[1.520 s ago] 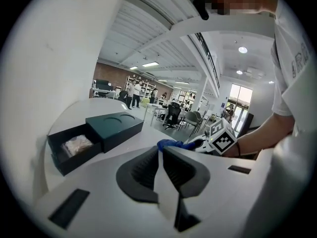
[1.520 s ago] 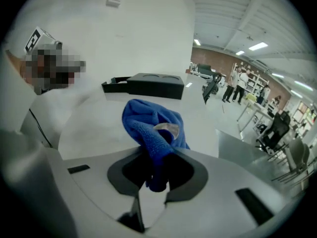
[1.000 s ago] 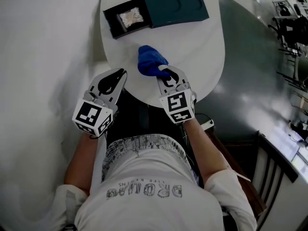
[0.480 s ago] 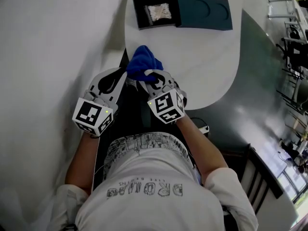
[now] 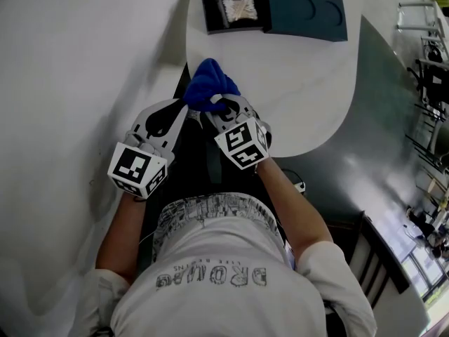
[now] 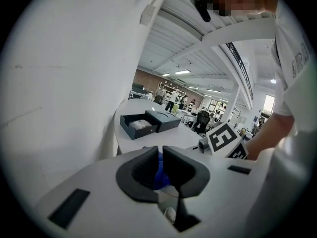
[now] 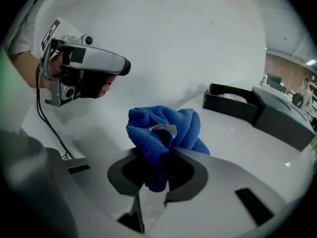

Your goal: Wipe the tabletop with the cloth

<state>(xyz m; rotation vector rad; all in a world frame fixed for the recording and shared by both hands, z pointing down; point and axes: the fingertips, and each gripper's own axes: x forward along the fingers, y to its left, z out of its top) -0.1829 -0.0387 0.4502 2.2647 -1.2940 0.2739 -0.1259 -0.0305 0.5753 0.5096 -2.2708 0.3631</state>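
Observation:
A bunched blue cloth (image 5: 209,84) sits at the near left edge of the white oval table (image 5: 295,83). My right gripper (image 5: 220,107) is shut on the cloth's lower part. In the right gripper view the cloth (image 7: 163,128) rises out of the right gripper (image 7: 158,158); whether it touches the tabletop (image 7: 247,138) cannot be told. My left gripper (image 5: 179,108) hangs just left of the cloth, off the table edge, shut on nothing. Through the slit in the left gripper (image 6: 161,158) a bit of blue cloth (image 6: 159,176) shows beyond.
A dark box with an open drawer of pale stuff (image 5: 238,9) and its lid part (image 5: 305,11) lies at the table's far end. A white wall (image 5: 84,62) runs along the left. A grey floor (image 5: 379,132) and a chair (image 5: 382,258) lie to the right.
The right gripper has carried the cloth from the table's near middle to its near left edge, close beside the left gripper. The left gripper has stayed put.

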